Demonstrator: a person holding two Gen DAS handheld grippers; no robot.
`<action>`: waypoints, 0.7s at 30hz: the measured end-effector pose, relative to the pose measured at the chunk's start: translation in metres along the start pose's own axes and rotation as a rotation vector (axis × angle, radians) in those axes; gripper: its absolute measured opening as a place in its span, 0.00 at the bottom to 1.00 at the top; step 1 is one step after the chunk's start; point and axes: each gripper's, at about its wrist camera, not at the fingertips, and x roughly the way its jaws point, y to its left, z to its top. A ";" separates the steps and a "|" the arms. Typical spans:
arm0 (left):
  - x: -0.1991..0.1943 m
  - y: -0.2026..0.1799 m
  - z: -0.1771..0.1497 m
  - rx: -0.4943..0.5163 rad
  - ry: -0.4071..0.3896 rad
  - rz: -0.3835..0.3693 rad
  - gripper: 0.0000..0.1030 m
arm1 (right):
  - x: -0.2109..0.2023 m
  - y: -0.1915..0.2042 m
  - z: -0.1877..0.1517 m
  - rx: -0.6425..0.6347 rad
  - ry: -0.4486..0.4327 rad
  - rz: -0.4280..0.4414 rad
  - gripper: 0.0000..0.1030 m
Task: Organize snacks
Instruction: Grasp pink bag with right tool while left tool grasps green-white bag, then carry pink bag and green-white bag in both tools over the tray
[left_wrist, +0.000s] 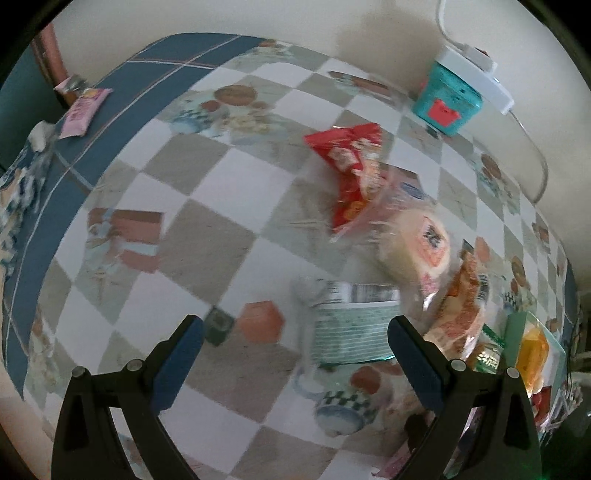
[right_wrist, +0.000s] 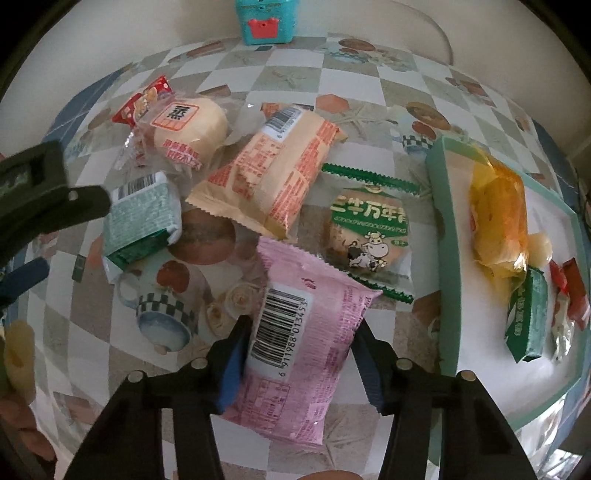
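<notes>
Checked oilcloth (right_wrist: 295, 74) in grey and white squares, printed with cups, roses and pastries, covered the table, and a plain cream wall (left_wrist: 258, 18) rose behind its far edge, where a teal toy box (right_wrist: 266, 20) with a red crab stood. The right gripper (right_wrist: 301, 360) pointed steeply down, its blue pads pressed against both sides of a pink snack packet (right_wrist: 314, 354) lying barcode-up on the cloth. Ahead of that claw lay a cow-printed biscuit pack (right_wrist: 369, 229), a peach wrapper (right_wrist: 269, 166) and a steamed cake (right_wrist: 188, 129); to its right a mint-rimmed tray (right_wrist: 448, 258) held a yellow bag (right_wrist: 498, 221). The left gripper (left_wrist: 295, 358) hovered with jaws wide apart and nothing between them, a green-white packet (left_wrist: 351, 325) just beyond its tips and a blue border (left_wrist: 92, 147) edging the cloth far left.
</notes>
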 end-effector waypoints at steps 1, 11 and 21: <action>0.001 -0.002 -0.005 0.010 0.001 -0.002 0.97 | -0.001 -0.002 0.001 0.003 -0.002 0.001 0.51; 0.024 -0.035 -0.008 0.073 0.009 0.029 0.94 | -0.004 -0.026 0.011 0.029 -0.021 0.001 0.46; 0.017 -0.020 -0.006 0.025 0.000 0.008 0.57 | 0.000 -0.026 0.019 0.030 -0.024 0.028 0.44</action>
